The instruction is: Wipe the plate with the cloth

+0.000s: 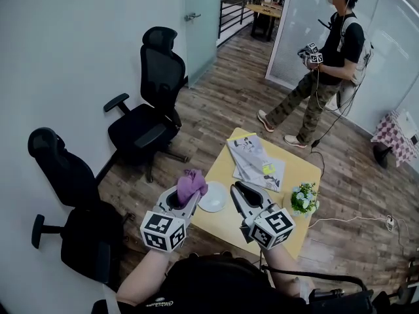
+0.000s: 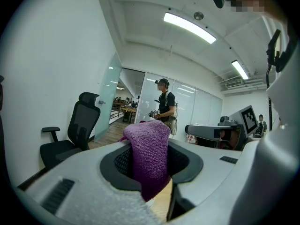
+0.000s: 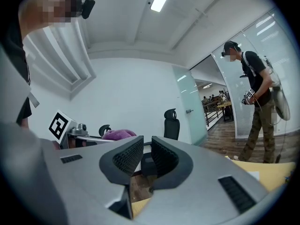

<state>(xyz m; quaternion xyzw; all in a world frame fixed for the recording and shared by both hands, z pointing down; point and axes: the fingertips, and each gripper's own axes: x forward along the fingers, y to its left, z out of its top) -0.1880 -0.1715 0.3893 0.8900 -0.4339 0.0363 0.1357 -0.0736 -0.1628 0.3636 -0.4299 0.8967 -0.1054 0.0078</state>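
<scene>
A purple cloth (image 1: 192, 184) sticks up from my left gripper (image 1: 182, 198), which is shut on it above the near left corner of the yellow table (image 1: 298, 172). In the left gripper view the cloth (image 2: 150, 149) hangs folded between the jaws of the gripper (image 2: 151, 165). The white plate (image 1: 213, 197) lies on the table between the two grippers, just right of the cloth. My right gripper (image 1: 239, 191) hovers right of the plate, jaws nearly together with nothing in them. The right gripper view shows its pads (image 3: 129, 157) almost touching and the cloth (image 3: 117, 134) off to the left.
A grey printed sheet (image 1: 254, 160) lies on the table's far half, and a small potted plant (image 1: 304, 198) stands at its right edge. Two black office chairs (image 1: 154, 103) (image 1: 65, 175) stand to the left. A person (image 1: 327, 57) with grippers stands beyond the table.
</scene>
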